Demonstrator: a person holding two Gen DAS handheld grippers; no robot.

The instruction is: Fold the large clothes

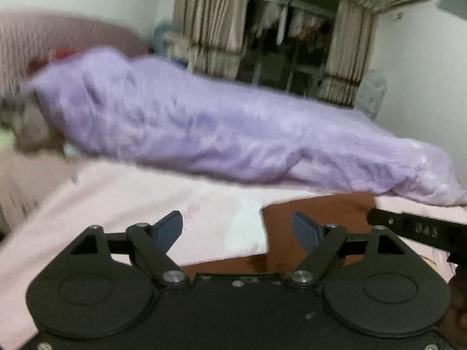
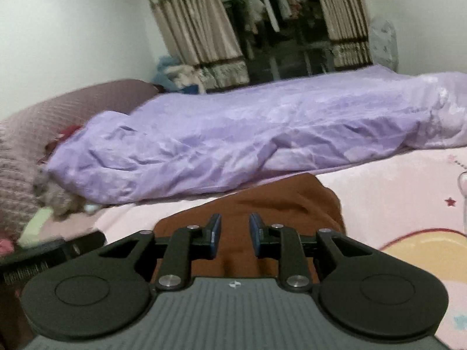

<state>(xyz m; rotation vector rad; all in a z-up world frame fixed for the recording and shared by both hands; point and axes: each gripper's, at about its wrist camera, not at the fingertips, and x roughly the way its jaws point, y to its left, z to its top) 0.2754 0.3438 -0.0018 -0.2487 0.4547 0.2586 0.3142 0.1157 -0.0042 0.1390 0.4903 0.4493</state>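
Observation:
A brown garment [image 2: 280,201] lies folded on the pink bed sheet [image 2: 388,201]. In the left wrist view the brown garment [image 1: 318,218] sits just ahead and to the right, on the pink sheet [image 1: 122,201]. My left gripper [image 1: 238,229] is open and empty, hovering over the sheet at the garment's left edge. My right gripper [image 2: 235,237] is open with a narrow gap, empty, right above the garment's near part. The right gripper's body [image 1: 420,229] shows at the right edge of the left wrist view.
A rumpled purple duvet [image 2: 262,134] lies along the far side of the bed. A mauve pillow [image 2: 43,122] sits at the left. Striped curtains [image 2: 192,26] and a dark window with hanging clothes are behind. A cartoon print [image 2: 423,250] is on the sheet at right.

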